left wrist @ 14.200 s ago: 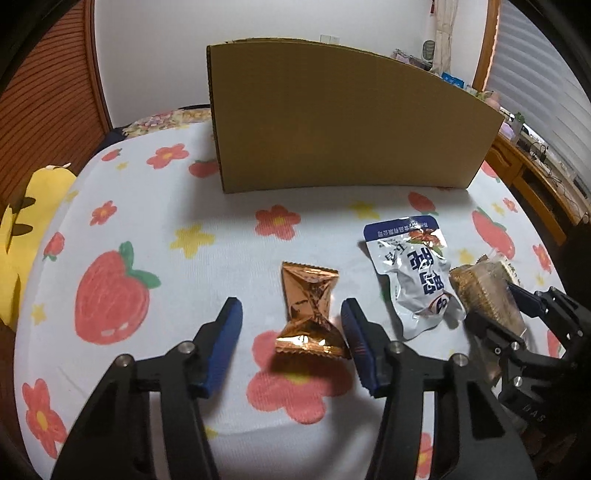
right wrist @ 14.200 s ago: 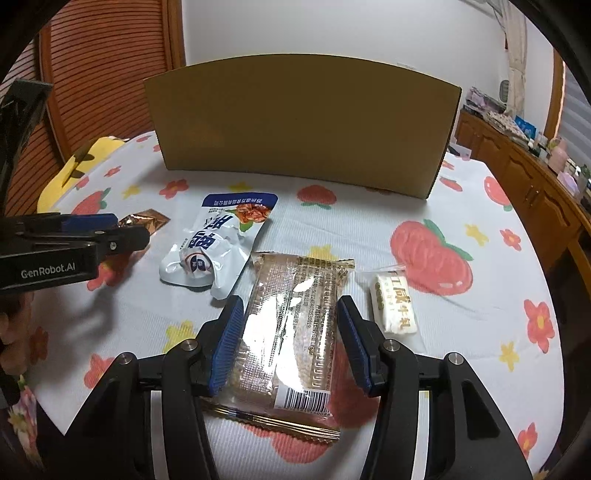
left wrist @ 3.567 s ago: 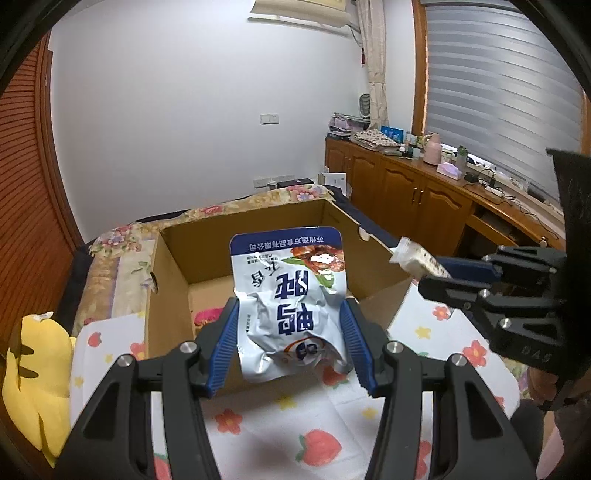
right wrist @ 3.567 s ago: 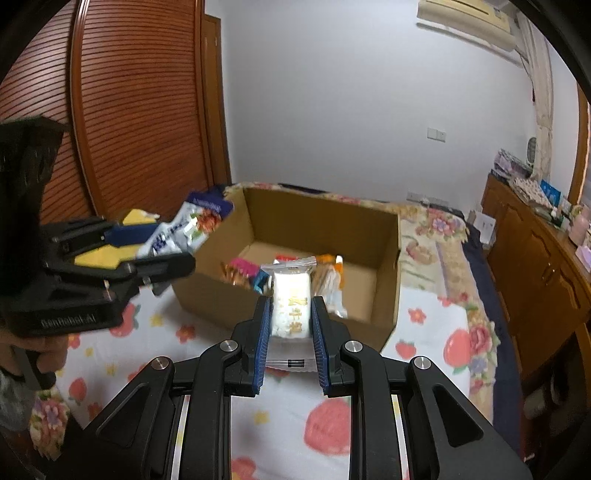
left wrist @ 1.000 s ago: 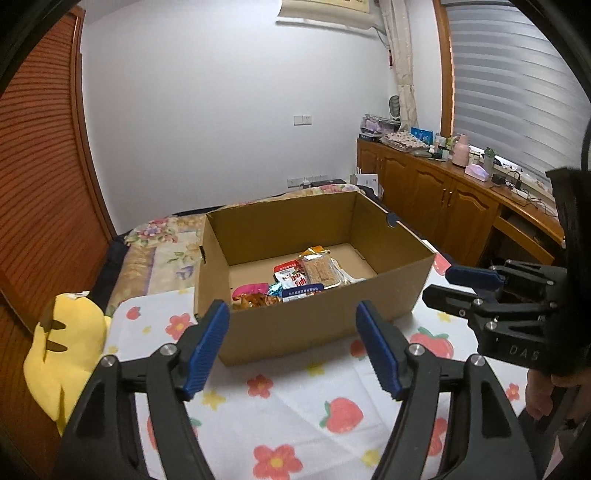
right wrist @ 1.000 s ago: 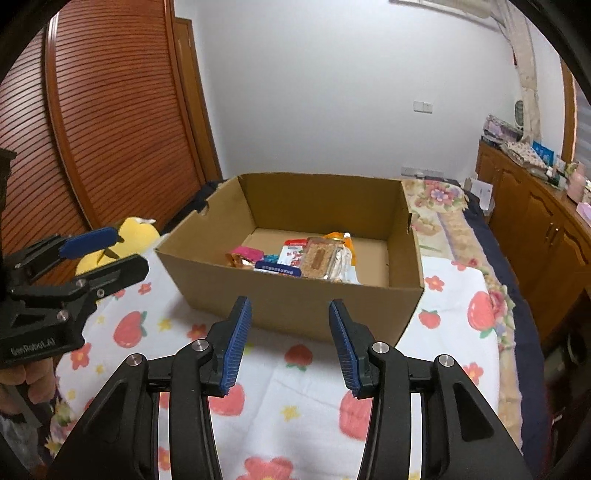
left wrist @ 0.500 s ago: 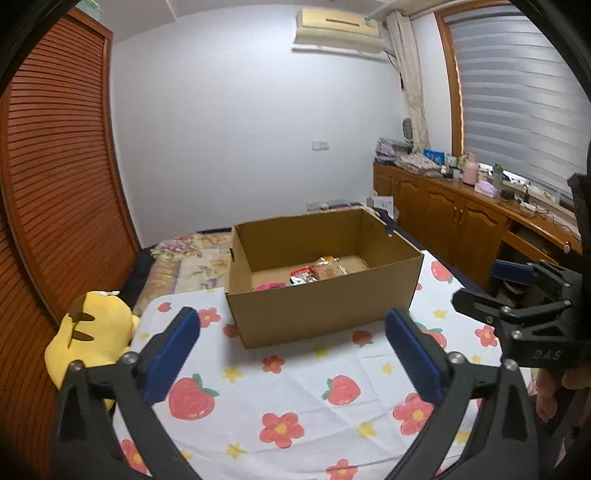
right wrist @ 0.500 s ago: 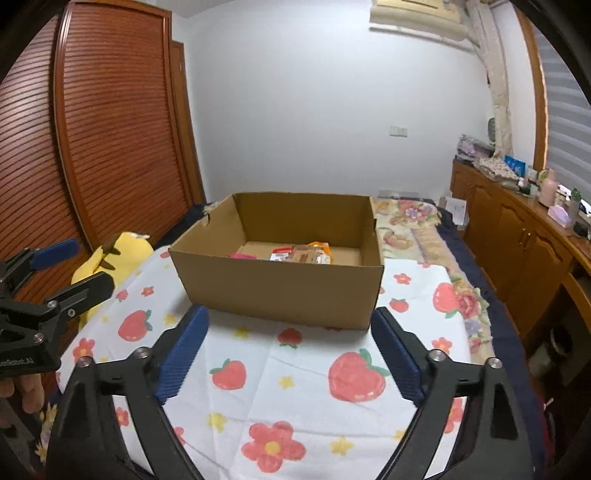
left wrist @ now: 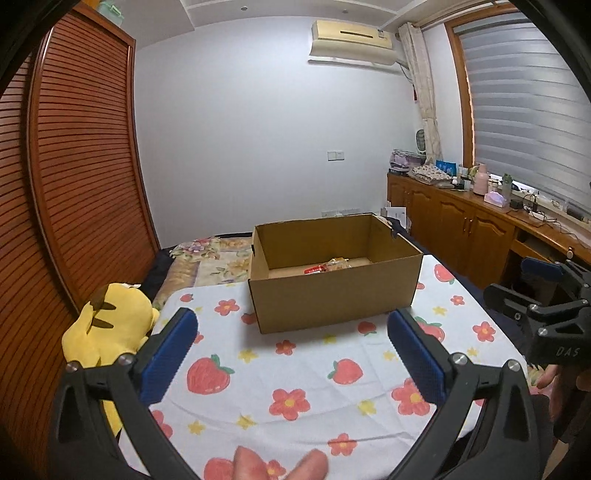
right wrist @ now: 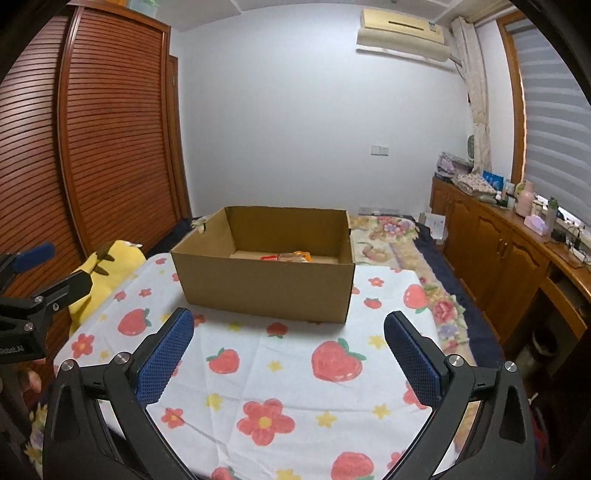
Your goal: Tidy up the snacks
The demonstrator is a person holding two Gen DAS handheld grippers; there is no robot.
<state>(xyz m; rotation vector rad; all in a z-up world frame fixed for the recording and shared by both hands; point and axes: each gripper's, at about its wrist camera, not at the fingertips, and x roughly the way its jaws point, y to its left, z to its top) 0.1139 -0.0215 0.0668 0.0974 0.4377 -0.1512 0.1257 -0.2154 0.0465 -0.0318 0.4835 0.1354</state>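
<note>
Both jaws were spread wide with nothing between them: left gripper, right gripper; the right jaws had just been opening. Snack packets were seen lying inside the cardboard box on the strawberry-print tablecloth. No snack was seen on the cloth. Task judged essentially complete; a level retreat clear of the box rim would be advised.

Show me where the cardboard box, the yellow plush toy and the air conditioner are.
cardboard box (left wrist: 332,299), left wrist view, its front wall.
yellow plush toy (left wrist: 110,325), left wrist view, its body.
air conditioner (right wrist: 402,31), right wrist view, its front panel.
</note>
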